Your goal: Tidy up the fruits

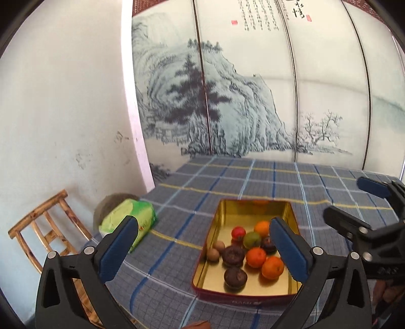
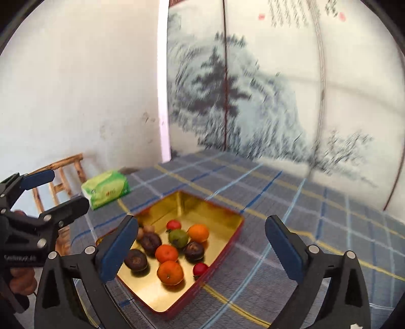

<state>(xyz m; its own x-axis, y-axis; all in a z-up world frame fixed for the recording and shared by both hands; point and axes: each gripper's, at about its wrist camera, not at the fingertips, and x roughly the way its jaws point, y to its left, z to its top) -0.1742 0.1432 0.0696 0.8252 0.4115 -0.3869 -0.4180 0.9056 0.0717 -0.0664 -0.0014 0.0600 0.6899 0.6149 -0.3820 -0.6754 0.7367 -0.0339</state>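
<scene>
Fruits (image 1: 253, 249) lie clustered inside a gold-lined tin (image 1: 229, 212) on the checked counter (image 1: 177, 200). The left hand-held gripper (image 1: 202, 249) and right hand-held gripper (image 2: 200, 246) hover above, both spread wide and holding nothing. Bare tin floor shows behind the cluster.

A white, scuffed wall (image 1: 63, 114) stood on the left. Beside it ran panels painted with an ink landscape (image 1: 215, 106) of pines and cliffs, with calligraphy (image 1: 260, 15) above. A bamboo chair (image 1: 43, 227) sat against the wall by the table's blue plaid cloth (image 1: 253, 177). Soft daylight filled the room.
</scene>
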